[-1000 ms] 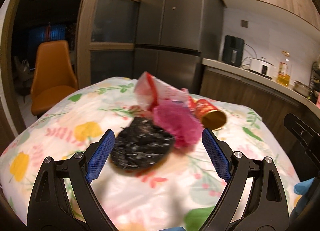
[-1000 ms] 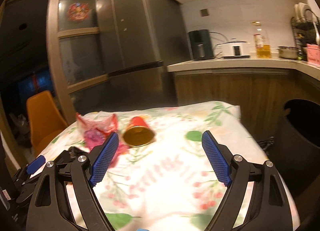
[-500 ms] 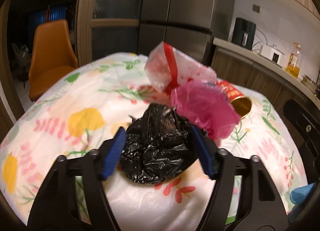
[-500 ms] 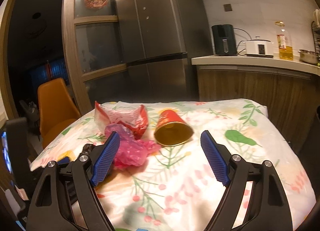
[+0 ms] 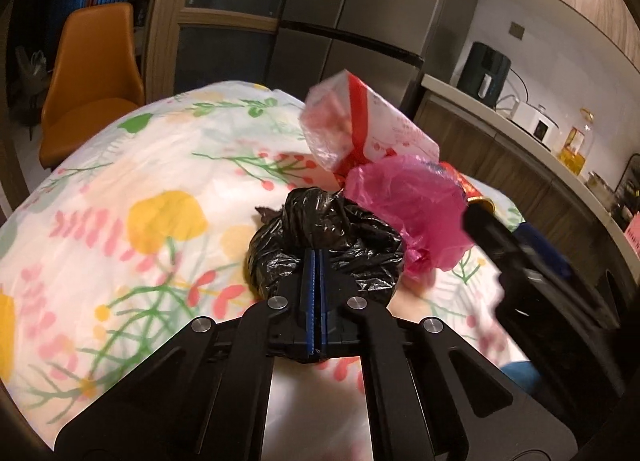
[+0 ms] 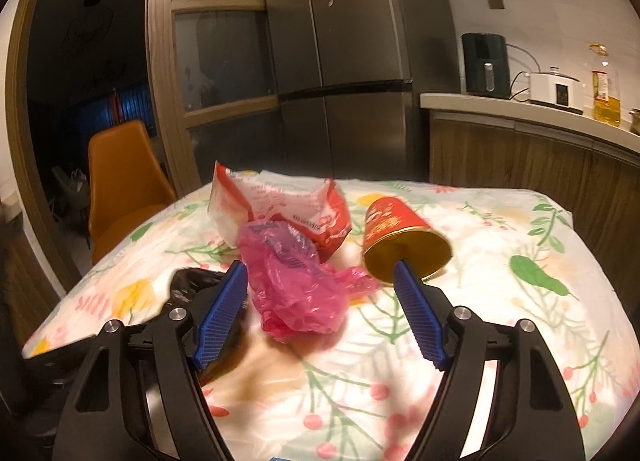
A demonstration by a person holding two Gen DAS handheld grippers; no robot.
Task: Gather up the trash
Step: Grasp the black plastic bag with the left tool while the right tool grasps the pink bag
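Note:
A crumpled black plastic bag point(image 5: 352, 229) lies on the floral tablecloth point(image 5: 120, 221). My left gripper point(image 5: 316, 255) is shut on a fold at its near side. Behind it sit a pink plastic bag point(image 5: 408, 205), a red-and-white wrapper point(image 5: 360, 129) and a red can point(image 6: 400, 233) on its side with its gold mouth toward me. My right gripper point(image 6: 320, 267) has its jaws closing with the pink bag point(image 6: 296, 285) between them; the pads do not touch it. The black bag point(image 6: 188, 281) shows at its left finger.
An orange chair point(image 5: 92, 73) stands beyond the table's far left edge. A dark fridge point(image 6: 340, 61) is behind the table. A counter point(image 6: 520, 117) at the right carries a black appliance, a white cooker and an oil bottle.
My left gripper moved up to the black bag and shut on it. My right gripper swung left and forward from the can to the pink bag, its jaws narrowing.

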